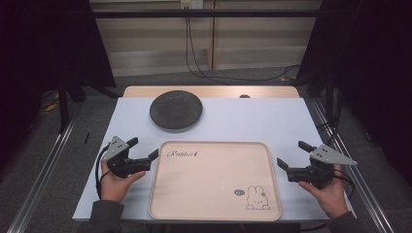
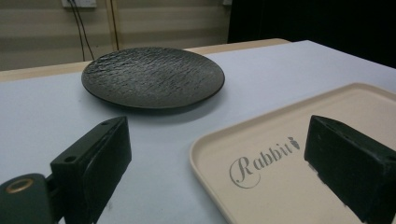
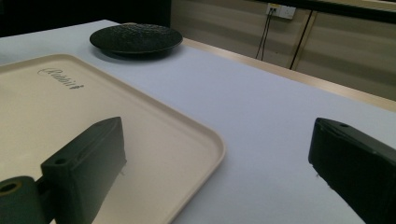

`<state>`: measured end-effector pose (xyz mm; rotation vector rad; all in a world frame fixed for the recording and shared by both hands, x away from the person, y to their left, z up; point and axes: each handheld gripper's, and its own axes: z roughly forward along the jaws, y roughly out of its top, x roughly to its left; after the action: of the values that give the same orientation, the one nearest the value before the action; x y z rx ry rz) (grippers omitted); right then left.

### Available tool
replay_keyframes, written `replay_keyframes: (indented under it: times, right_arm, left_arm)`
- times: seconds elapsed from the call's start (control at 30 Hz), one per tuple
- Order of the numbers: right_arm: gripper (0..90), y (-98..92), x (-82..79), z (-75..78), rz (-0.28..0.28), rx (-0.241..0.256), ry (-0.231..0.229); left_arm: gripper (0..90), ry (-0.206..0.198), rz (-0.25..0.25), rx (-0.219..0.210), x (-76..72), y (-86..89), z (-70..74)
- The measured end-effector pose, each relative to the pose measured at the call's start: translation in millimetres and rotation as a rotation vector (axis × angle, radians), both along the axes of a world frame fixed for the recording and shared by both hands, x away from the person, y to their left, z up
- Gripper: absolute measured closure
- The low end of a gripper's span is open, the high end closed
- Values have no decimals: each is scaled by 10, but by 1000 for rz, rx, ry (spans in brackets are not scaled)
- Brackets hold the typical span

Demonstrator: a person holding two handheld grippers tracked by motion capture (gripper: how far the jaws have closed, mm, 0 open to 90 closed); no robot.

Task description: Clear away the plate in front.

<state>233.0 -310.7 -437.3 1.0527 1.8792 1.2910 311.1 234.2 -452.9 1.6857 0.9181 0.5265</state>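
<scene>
A beige tray (image 1: 214,213) printed with "Rabbit" and a bunny lies at the front middle of the white table. Behind it sits a black textured plate (image 1: 175,109), also seen as the plate (image 2: 152,77) and the plate (image 3: 135,39). My left gripper (image 1: 143,147) is held just left of the tray, open and holding nothing; its jaws straddle the tray's (image 2: 212,140) near left corner. At the tray's right edge my right gripper (image 1: 293,153) is open and bare, one jaw over the tray (image 3: 205,140), the other over the table.
The white tabletop (image 1: 252,119) has free room behind and beside the tray. A wooden strip (image 1: 214,91) runs along the far edge. Cables (image 1: 194,53) hang down the back wall. Metal rails (image 1: 46,170) flank the table.
</scene>
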Motion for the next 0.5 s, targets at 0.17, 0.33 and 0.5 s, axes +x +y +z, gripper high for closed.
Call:
replay_keyframes:
  times: [0.17, 0.33, 0.5]
  right_arm:
    - [37, 6, -6, -4, 5, 3, -7]
    - [34, 2, -8, -6, 10, -1, -1]
    - [34, 6, -8, -6, 10, 0, -4]
  left_arm:
    - [74, 15, 16, -3, 27, 6, -7]
    - [75, 23, 25, -1, 36, 2, -6]
    - [78, 39, 43, -18, 87, 23, -1]
